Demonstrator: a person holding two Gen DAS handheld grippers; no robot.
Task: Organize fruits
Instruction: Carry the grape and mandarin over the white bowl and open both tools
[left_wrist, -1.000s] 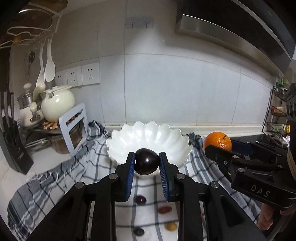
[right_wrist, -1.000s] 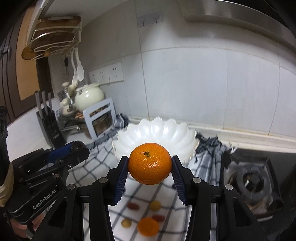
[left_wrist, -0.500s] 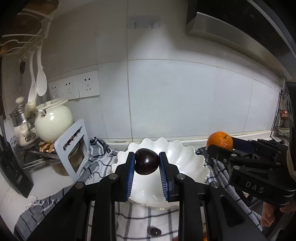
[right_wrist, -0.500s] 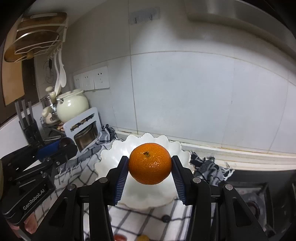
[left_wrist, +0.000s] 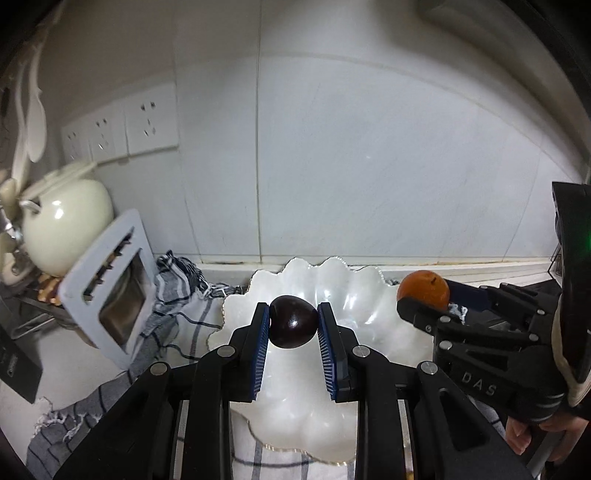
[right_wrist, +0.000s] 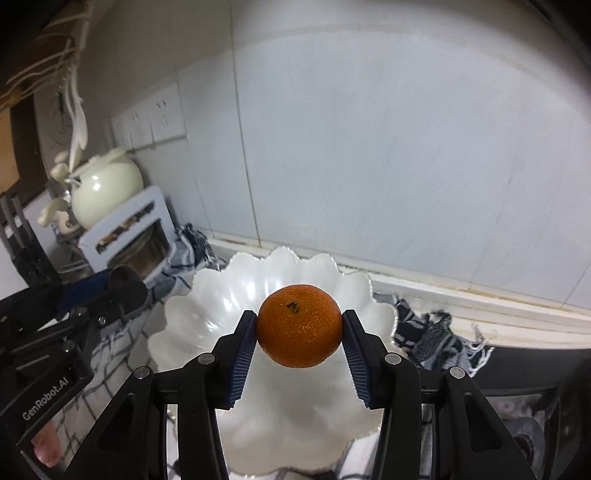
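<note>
While both claws hover over the white scalloped bowl, each grips fruit.
Left claw clamps a dark plum at centre frame; right claw clamps a mandarin.

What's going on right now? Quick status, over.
Left gripper shut on dark plum. Right gripper shut on orange. Both poised over white scalloped bowl; bowl looks empty, nothing in the way.

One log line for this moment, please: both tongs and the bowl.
left tongs: shut on dark plum | right tongs: shut on mandarin | both held over white scalloped bowl | bowl: nothing visible inside
</note>
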